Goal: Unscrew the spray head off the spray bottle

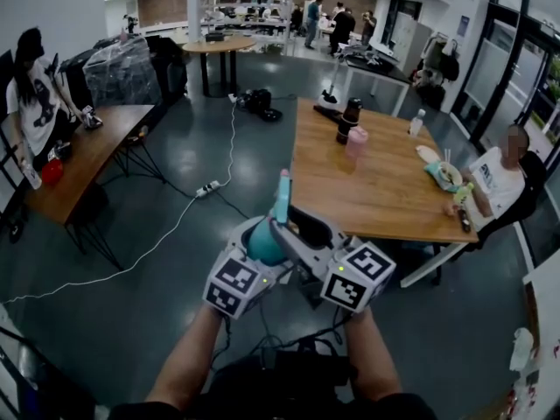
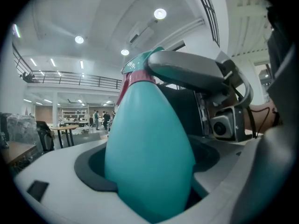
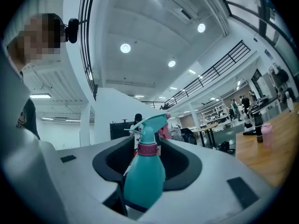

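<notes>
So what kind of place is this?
Probably a big shared office or workshop hall: a wooden table with a seated person, a power strip cabled across the floor, and a group of people standing far back.

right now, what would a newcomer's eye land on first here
A teal spray bottle held up mid-air at the centre of the head view, its body clamped in the left claw. The right claw stands open on either side of it. Behind, to the right, a wooden table with a person seated.
</notes>
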`<action>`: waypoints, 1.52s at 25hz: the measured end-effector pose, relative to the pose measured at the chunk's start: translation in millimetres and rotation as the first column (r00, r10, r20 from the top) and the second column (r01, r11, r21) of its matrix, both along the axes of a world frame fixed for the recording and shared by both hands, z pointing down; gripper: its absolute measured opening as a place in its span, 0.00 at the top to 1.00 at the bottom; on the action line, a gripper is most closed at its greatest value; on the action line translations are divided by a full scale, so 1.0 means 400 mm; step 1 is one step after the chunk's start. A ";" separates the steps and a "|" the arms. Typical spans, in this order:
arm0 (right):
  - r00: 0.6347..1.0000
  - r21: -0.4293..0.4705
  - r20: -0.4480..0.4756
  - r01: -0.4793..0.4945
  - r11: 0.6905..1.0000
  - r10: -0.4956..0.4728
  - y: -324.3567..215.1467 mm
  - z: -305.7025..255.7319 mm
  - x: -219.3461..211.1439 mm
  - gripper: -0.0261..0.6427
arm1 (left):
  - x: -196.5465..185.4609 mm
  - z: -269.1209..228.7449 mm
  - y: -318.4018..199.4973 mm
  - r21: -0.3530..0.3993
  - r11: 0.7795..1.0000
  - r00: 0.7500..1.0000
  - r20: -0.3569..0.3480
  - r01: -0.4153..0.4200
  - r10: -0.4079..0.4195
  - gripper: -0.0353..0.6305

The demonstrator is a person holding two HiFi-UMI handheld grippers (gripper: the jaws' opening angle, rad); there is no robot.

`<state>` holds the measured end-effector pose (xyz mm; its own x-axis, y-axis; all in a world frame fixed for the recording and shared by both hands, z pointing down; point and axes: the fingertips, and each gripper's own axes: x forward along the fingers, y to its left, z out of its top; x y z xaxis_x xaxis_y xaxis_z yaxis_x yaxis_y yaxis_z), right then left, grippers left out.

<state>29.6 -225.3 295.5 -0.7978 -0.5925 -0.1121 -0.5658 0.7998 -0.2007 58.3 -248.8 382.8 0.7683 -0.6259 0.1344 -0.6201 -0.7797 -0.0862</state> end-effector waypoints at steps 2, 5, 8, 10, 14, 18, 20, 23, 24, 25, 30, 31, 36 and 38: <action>1.000 0.002 -0.009 0.011 1.000 -0.011 0.006 0.004 0.003 0.71 | 0.007 0.001 0.005 0.014 1.000 1.000 0.016 0.006 -0.006 0.28; 1.000 0.002 -0.019 0.009 1.000 -0.009 0.012 0.011 0.013 0.76 | 0.016 0.006 0.013 0.022 1.000 1.000 0.031 0.004 -0.005 0.28; 0.999 0.013 -0.044 0.018 1.000 -0.018 0.022 0.012 0.016 0.76 | 0.019 0.007 0.024 0.028 0.999 0.999 0.037 -0.015 0.014 0.28; 0.998 0.022 -0.054 0.034 0.999 -0.033 0.031 0.007 0.019 0.76 | 0.024 0.002 0.036 0.035 0.999 0.998 0.040 -0.041 0.039 0.29; 0.997 0.046 -0.060 0.059 0.997 -0.056 0.045 -0.004 0.030 0.76 | 0.041 -0.010 0.057 0.031 0.993 0.993 0.034 -0.114 0.113 0.29; 0.993 0.055 -0.066 0.107 0.993 -0.103 0.063 -0.002 0.044 0.76 | 0.061 -0.008 0.086 0.022 0.980 0.980 0.031 -0.197 0.196 0.29; 0.990 0.057 -0.065 0.133 0.990 -0.129 0.074 -0.005 0.045 0.76 | 0.066 -0.011 0.103 0.014 0.970 0.970 0.028 -0.242 0.241 0.29; 0.985 0.060 -0.066 0.165 0.985 -0.161 0.087 -0.010 0.048 0.76 | 0.071 -0.014 0.124 0.002 0.954 0.954 0.028 -0.298 0.298 0.29; 0.983 0.062 -0.066 0.176 0.982 -0.172 0.092 -0.010 0.049 0.76 | 0.073 -0.014 0.131 -0.002 0.949 0.948 0.026 -0.316 0.316 0.29; 0.981 0.063 -0.067 0.188 0.980 -0.184 0.097 -0.009 0.051 0.76 | 0.075 -0.014 0.138 -0.007 0.942 0.942 0.023 -0.335 0.335 0.29; 0.967 0.065 -0.078 0.246 0.967 -0.241 0.117 -0.005 0.054 0.76 | 0.083 -0.008 0.173 -0.035 0.904 0.904 0.012 -0.426 0.426 0.29; 0.965 0.064 -0.080 0.256 0.964 -0.251 0.120 -0.005 0.055 0.76 | 0.084 -0.008 0.178 -0.040 0.896 0.897 0.012 -0.441 0.442 0.29; 0.948 0.062 -0.075 0.315 0.947 -0.310 0.139 -0.011 0.060 0.76 | 0.092 -0.016 0.213 -0.063 0.846 0.848 -0.025 -0.530 0.530 0.29; 0.941 0.059 -0.066 0.336 0.940 -0.332 0.144 -0.014 0.063 0.76 | 0.096 -0.021 0.224 -0.071 0.827 0.830 -0.044 -0.558 0.557 0.29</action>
<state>54.7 -167.7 290.1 -0.9545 -0.2830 -0.0943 -0.2719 0.9554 -0.1152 96.7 -159.1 374.5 0.9864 -0.0786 0.1440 -0.0789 -0.9969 -0.0034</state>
